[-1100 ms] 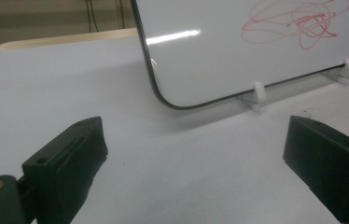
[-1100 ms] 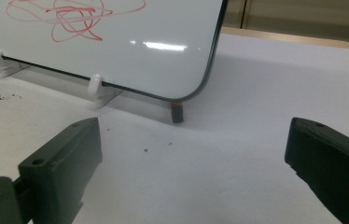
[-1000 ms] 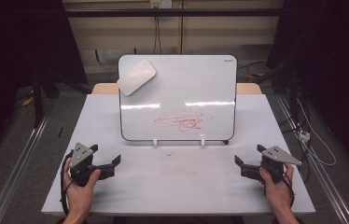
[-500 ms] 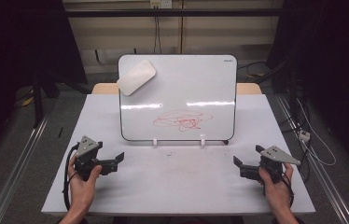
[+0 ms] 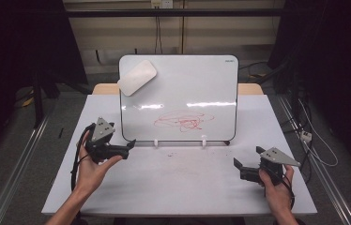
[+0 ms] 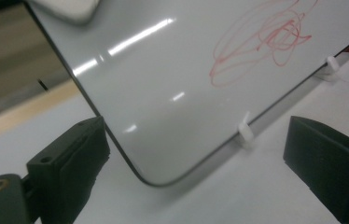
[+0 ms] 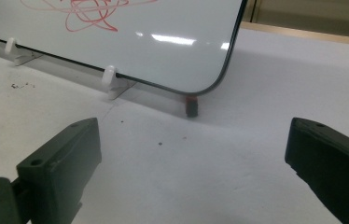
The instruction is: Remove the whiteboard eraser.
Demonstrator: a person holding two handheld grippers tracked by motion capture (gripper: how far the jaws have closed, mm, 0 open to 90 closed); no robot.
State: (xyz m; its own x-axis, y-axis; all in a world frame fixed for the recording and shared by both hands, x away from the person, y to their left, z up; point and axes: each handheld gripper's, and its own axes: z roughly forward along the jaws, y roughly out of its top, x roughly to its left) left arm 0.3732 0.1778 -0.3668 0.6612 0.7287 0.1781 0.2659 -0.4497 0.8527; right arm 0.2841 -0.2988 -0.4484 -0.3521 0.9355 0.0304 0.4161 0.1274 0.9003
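A whiteboard [image 5: 178, 89] stands upright on white clips [image 5: 156, 142] at mid table, with a red scribble [image 5: 183, 121] low on its face. A white eraser [image 5: 137, 77] sticks to its top left corner. My left gripper [image 5: 127, 148] is open and empty, just left of the board's lower left corner; in the left gripper view that corner [image 6: 158, 177] sits between the jaws, with the scribble [image 6: 266, 37] beyond. My right gripper [image 5: 246, 159] is open and empty, near the table's front right. It faces the board's lower right corner [image 7: 210, 84].
A small red and black tip [image 7: 191, 106], perhaps a marker, pokes out under the board's right corner. The white table [image 5: 183, 183] has faint specks in front of the board. Metal rails [image 5: 19, 164] run along both sides of the table.
My left gripper has moved forward and to the right, up to the board's lower left corner. The right gripper has hardly moved. Both stayed open.
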